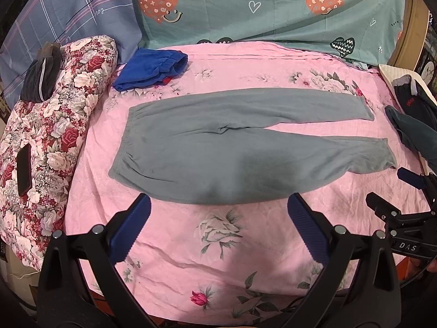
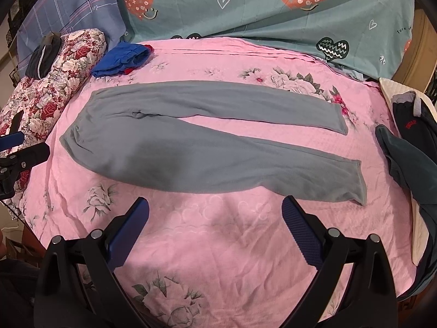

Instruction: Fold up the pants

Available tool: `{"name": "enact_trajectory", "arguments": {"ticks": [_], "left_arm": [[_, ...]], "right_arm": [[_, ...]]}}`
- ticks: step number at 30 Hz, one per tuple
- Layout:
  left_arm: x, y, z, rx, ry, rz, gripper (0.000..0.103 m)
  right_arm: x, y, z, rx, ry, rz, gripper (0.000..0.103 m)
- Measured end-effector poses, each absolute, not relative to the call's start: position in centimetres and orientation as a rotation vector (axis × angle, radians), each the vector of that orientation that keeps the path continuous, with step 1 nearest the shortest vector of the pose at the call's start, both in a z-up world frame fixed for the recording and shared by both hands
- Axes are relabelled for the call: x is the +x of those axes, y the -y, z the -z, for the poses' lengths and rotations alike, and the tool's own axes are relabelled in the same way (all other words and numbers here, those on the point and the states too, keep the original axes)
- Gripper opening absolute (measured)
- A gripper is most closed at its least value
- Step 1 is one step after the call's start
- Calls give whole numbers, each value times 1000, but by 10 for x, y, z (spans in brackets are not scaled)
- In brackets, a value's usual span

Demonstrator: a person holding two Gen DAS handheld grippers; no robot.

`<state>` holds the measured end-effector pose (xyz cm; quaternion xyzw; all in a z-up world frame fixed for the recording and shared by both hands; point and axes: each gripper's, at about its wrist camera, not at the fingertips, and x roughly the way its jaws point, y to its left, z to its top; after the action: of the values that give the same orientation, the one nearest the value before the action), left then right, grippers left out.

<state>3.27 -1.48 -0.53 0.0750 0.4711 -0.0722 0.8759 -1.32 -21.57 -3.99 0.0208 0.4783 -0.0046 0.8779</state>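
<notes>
Grey-green pants (image 1: 218,142) (image 2: 191,142) lie flat and unfolded on the pink floral bedsheet (image 1: 218,246) (image 2: 218,246), waistband to the left and both legs spread apart toward the right. My left gripper (image 1: 218,207) hovers open just short of the pants' near edge, holding nothing. My right gripper (image 2: 215,207) is open too, above the sheet in front of the near leg. In the left wrist view the right gripper (image 1: 387,191) shows at the right edge. The left gripper (image 2: 24,145) shows at the left edge of the right wrist view.
A folded blue garment (image 1: 153,68) (image 2: 120,58) lies at the back left. A floral rolled quilt (image 1: 54,125) with a phone (image 1: 24,169) and a dark pouch (image 1: 41,79) lines the left side. Dark clothes (image 1: 412,117) (image 2: 409,147) pile at the right. Pillows (image 1: 259,8) sit behind.
</notes>
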Motion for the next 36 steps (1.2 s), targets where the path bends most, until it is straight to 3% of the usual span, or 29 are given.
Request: {"name": "enact_trajectory", "arguments": {"ticks": [18, 26, 36], "left_arm": [[47, 2, 22, 168, -1033, 143, 101], [85, -71, 51, 190, -1085, 24, 101], [183, -159, 64, 227, -1094, 56, 101]], "right_arm": [[-4, 211, 50, 51, -1041, 14, 99], [16, 201, 61, 37, -1062, 0, 99], [95, 148, 56, -217, -1030, -94, 98]]}}
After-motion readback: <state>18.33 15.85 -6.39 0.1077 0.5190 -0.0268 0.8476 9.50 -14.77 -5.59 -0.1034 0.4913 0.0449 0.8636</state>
